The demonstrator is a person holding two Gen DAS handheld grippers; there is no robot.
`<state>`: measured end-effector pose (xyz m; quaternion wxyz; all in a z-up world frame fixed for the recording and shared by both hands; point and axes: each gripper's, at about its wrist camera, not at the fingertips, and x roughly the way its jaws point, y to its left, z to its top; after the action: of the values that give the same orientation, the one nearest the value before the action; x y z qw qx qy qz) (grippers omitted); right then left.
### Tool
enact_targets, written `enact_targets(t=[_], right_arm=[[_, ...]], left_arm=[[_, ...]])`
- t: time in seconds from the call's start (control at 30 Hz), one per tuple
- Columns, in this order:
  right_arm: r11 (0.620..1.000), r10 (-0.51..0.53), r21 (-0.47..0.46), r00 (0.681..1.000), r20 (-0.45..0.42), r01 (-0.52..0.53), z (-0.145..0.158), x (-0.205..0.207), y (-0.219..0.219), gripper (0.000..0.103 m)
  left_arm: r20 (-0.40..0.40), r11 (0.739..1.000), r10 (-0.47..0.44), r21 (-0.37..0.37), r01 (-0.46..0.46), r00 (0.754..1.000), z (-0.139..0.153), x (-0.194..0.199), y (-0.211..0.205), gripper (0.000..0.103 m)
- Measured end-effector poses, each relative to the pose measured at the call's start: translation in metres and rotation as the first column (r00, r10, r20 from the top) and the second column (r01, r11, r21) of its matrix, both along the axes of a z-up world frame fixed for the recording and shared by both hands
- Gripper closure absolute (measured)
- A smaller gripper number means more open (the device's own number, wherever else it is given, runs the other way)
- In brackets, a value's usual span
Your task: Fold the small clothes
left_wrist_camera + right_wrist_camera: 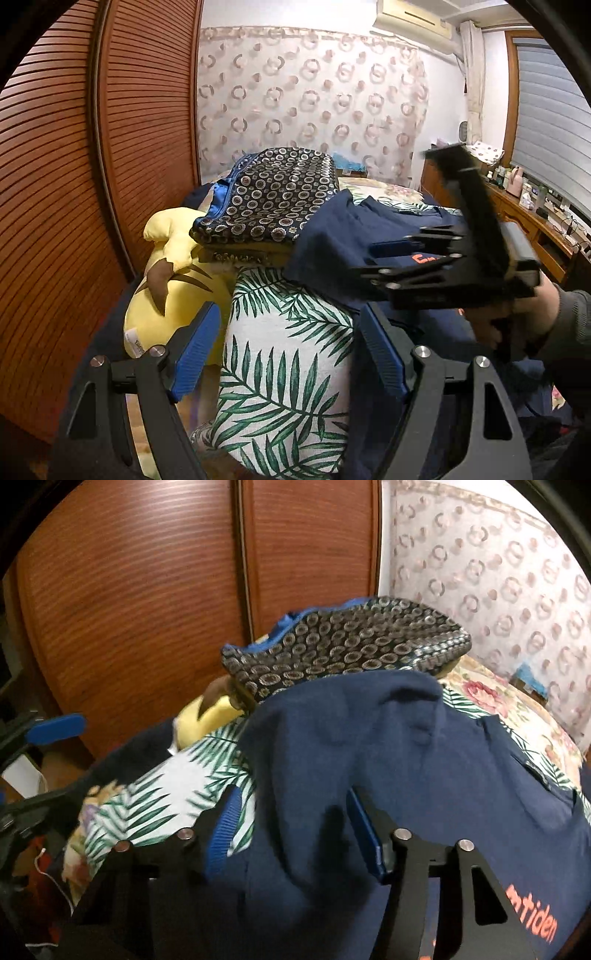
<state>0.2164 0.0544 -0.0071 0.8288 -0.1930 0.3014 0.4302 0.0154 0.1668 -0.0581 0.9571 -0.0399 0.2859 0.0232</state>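
Navy shirt [424, 760] is spread over the leaf-print pillow [280, 354], on the bed. Its collar lies towards the floral bedspread [517, 705]; orange lettering is seen at its lower right.

Right hand-held gripper [291, 830]: shirt fabric is bunched between the jaws, but whether the pads are pressing on it cannot be told.

Left hand-held gripper [286, 354]: jaws are held apart, nothing gripped, pillow seen between them, shirt just right of it.

A patterned folded cloth [273, 195] is stacked behind the shirt, a yellow plush [166, 280] left of the pillow.
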Motion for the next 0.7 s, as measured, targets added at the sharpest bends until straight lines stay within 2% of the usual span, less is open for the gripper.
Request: enact_targets(t=[0.07,0.13,0.2,0.33,0.53,0.6,0.7], right_arm=[[0.999,-0.011,-0.031,1.000,-0.004,0.011,-0.006,0.006,0.010,0.064],[0.998,-0.013,-0.067,1.000,0.010,0.014,-0.010,0.013,0.024,0.086],[0.998,-0.004,-0.070,1.000,0.014,0.005,-0.010,0.017,0.026,0.097],[1.000,-0.005,0.021,1.000,0.002,0.005,0.008,0.019,0.009,0.100],[0.979,-0.088,0.183,0.996,-0.014,0.089,0.038,0.027,-0.055,0.100],[0.969,-0.150,0.194,0.989,-0.020,0.151,0.038,0.034,-0.081,0.100],[0.960,-0.245,0.143,0.970,0.001,0.242,0.026,0.044,-0.106,0.100]], left_arm=[[-0.005,1.000,0.000,0.002,0.000,1.000,-0.002,0.000,0.000,0.024],[-0.013,1.000,-0.001,-0.002,0.001,1.000,-0.005,0.001,-0.001,0.024],[-0.019,1.000,-0.003,-0.005,0.003,1.000,-0.008,0.003,-0.002,0.024],[-0.024,1.000,-0.009,-0.010,0.008,1.000,-0.011,0.004,-0.005,0.024],[-0.019,0.999,-0.029,-0.016,0.029,0.999,-0.010,0.009,-0.014,0.024],[-0.021,0.999,-0.038,-0.014,0.038,0.999,-0.010,0.011,-0.019,0.024],[-0.029,0.999,-0.053,-0.002,0.053,0.998,-0.012,0.017,-0.027,0.024]])
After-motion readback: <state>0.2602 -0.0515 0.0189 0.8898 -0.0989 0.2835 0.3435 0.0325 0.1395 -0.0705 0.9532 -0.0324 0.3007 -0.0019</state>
